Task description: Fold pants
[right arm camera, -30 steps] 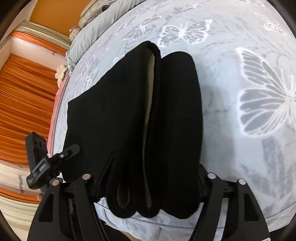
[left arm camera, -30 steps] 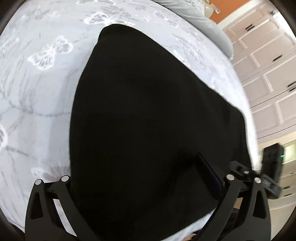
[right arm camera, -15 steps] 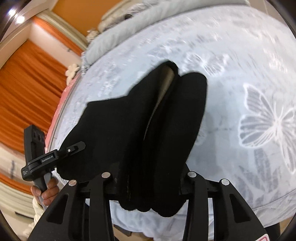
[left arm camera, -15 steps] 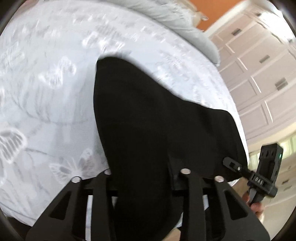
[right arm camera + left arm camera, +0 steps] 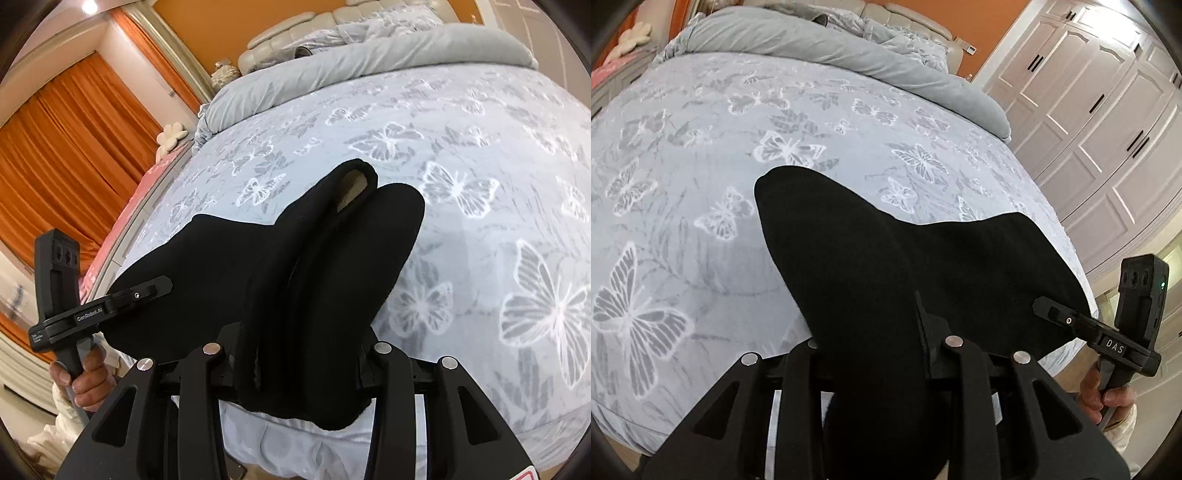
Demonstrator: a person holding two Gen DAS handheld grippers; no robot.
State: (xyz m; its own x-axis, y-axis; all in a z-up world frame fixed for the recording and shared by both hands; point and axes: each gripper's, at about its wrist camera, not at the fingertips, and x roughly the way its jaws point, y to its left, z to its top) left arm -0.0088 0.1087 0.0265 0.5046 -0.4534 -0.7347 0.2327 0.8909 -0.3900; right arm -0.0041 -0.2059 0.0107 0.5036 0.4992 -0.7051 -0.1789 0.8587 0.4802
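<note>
The black pants (image 5: 905, 266) lie folded in layers on the bed, near its front edge. My left gripper (image 5: 871, 343) is shut on one near corner of the pants and holds it lifted. My right gripper (image 5: 299, 343) is shut on the other near end of the pants (image 5: 295, 266), where several folded layers show with a pale lining at the far fold. Each gripper shows in the other's view, the right gripper (image 5: 1067, 317) at the pants' right edge and the left gripper (image 5: 147, 290) at their left edge.
The bed has a pale blue cover with white butterflies (image 5: 701, 184). A grey duvet (image 5: 831, 48) is bunched at the head of the bed. White wardrobe doors (image 5: 1108, 110) stand to the right and orange curtains (image 5: 74, 155) to the left.
Both grippers have closed on the near edge of the pants and risen and pulled back, lifting that edge off the bed. More of the bed and room now shows.
</note>
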